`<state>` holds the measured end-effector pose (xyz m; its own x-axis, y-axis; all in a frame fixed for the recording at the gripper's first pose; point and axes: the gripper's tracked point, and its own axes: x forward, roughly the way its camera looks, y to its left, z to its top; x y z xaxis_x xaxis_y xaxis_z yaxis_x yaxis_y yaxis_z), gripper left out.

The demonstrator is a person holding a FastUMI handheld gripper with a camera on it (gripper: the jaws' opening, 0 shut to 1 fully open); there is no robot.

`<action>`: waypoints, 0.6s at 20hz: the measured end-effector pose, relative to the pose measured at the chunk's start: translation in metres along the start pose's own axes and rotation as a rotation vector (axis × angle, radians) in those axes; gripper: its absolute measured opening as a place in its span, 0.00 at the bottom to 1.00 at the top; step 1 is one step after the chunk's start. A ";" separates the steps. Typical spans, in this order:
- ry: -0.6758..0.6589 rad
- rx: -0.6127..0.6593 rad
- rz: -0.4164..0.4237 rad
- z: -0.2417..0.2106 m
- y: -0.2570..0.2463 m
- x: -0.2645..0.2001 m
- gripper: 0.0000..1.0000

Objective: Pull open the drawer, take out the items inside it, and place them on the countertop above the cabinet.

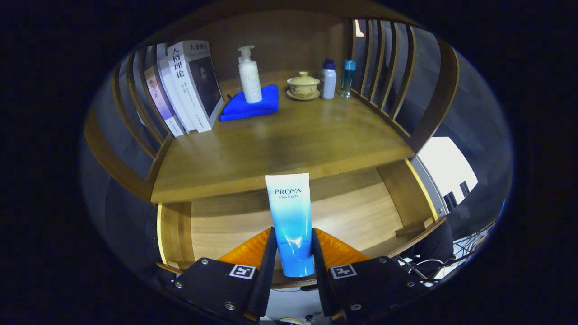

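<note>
A blue-and-white squeeze tube (290, 216) stands upright between my two fingers, and my gripper (292, 253) is shut on its lower half. Both pads press its sides. The tube hangs above the pulled-out wooden drawer (216, 225), whose bare floor shows behind and below it. Just beyond the tube's top lies the front edge of the wooden countertop (289, 140) above the cabinet.
On the countertop, several books (185, 88) lean at the back left. A white pump bottle (249, 76) stands on a folded blue cloth (250, 106). A lidded tea bowl (303, 85), a white bottle (328, 79) and a blue bottle (347, 77) stand at the back right. Curved wooden rails (388, 67) flank both sides.
</note>
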<state>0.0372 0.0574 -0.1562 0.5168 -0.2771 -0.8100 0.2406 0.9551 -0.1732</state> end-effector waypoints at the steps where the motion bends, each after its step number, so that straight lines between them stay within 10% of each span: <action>1: -0.012 -0.006 0.005 0.007 0.002 0.002 0.45; 12: -0.109 -0.105 0.084 0.095 0.041 0.047 0.45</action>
<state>0.1495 0.0732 -0.1481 0.6185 -0.2006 -0.7597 0.1088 0.9794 -0.1700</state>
